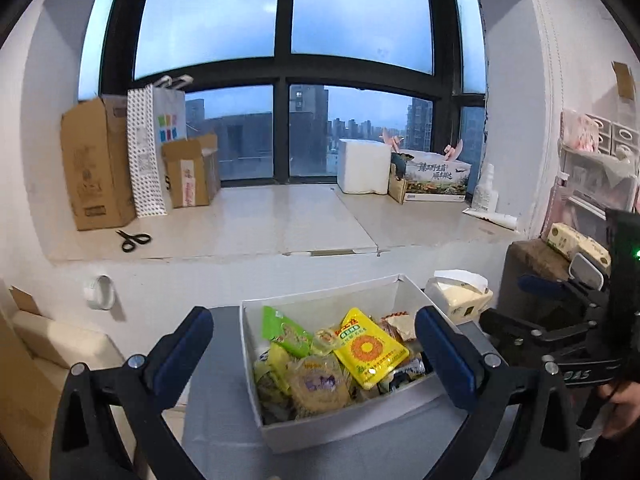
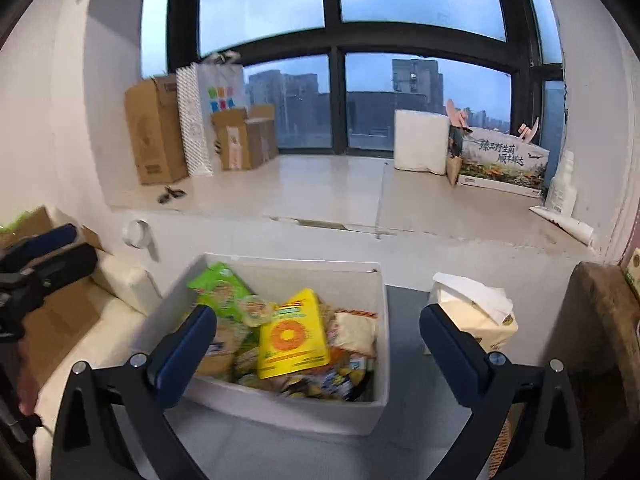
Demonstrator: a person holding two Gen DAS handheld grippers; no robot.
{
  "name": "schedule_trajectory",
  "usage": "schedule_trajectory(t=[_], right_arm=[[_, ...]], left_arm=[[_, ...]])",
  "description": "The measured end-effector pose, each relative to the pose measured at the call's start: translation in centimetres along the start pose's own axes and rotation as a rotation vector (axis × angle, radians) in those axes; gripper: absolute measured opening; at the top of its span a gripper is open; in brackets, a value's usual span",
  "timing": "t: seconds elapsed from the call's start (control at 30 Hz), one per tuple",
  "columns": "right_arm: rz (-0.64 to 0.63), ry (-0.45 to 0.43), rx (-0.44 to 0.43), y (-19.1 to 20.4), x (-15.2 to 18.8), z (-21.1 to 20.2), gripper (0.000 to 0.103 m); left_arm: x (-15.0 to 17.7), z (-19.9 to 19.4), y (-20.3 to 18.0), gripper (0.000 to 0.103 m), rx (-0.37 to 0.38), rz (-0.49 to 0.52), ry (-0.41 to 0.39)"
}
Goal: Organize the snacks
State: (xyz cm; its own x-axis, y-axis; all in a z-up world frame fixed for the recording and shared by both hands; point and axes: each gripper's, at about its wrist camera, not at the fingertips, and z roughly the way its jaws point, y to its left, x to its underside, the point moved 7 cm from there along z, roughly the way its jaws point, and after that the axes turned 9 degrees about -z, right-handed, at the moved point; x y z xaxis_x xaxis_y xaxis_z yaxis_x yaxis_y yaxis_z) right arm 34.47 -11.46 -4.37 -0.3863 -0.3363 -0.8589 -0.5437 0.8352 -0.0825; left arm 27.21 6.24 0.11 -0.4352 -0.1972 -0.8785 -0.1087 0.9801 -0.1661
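A white open box (image 1: pixel 344 426) full of snack packets stands on a grey table (image 1: pixel 224 436); it also shows in the right wrist view (image 2: pixel 280 408). On top lies a yellow packet with an orange sun print (image 1: pixel 370 350), also in the right wrist view (image 2: pixel 292 336), beside a green packet (image 1: pixel 282 328). My left gripper (image 1: pixel 316 350) is open and empty, its fingers wide on either side of the box. My right gripper (image 2: pixel 318 344) is open and empty, held above the box's near right part. It also shows at the right edge of the left wrist view (image 1: pixel 560 300).
A tissue pack (image 2: pixel 476 312) sits right of the box. Behind is a window ledge (image 1: pixel 256 220) with cardboard boxes (image 1: pixel 96 164), a paper bag (image 1: pixel 154 148), scissors (image 1: pixel 134 239), a white block (image 1: pixel 364 166) and a printed carton (image 1: pixel 436 176). A brown stool (image 2: pixel 600 320) stands at right.
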Motion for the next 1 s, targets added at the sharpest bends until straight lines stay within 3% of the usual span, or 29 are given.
schedule_trajectory(t=[0.3, 0.4, 0.57, 0.83, 1.0], right_arm=[[-0.056, -0.076, 0.011, 2.8, 0.5, -9.9, 0.103], [-0.058, -0.075, 0.02, 3.7, 1.4, -12.1, 0.103], [-0.05, -0.078, -0.001, 5.6, 3.6, -14.9, 0.103], [-0.008, -0.064, 0.018, 7.8, 7.6, -17.4, 0.103], [-0.002, -0.076, 0.023, 7.6, 7.5, -18.3, 0.103]], left_arm=[[2.1, -8.6, -1.9, 0.103, 0.021, 0.003, -0.006], [3.7, -10.8, -2.4, 0.103, 0.062, -0.025, 0.025], [6.4, -13.7, -2.9, 0.103, 0.038, -0.005, 0.027], [9.2, -15.0, -1.7, 0.103, 0.039, -0.042, 0.062], [9.1, -15.2, -1.6, 0.103, 0.035, -0.042, 0.048]])
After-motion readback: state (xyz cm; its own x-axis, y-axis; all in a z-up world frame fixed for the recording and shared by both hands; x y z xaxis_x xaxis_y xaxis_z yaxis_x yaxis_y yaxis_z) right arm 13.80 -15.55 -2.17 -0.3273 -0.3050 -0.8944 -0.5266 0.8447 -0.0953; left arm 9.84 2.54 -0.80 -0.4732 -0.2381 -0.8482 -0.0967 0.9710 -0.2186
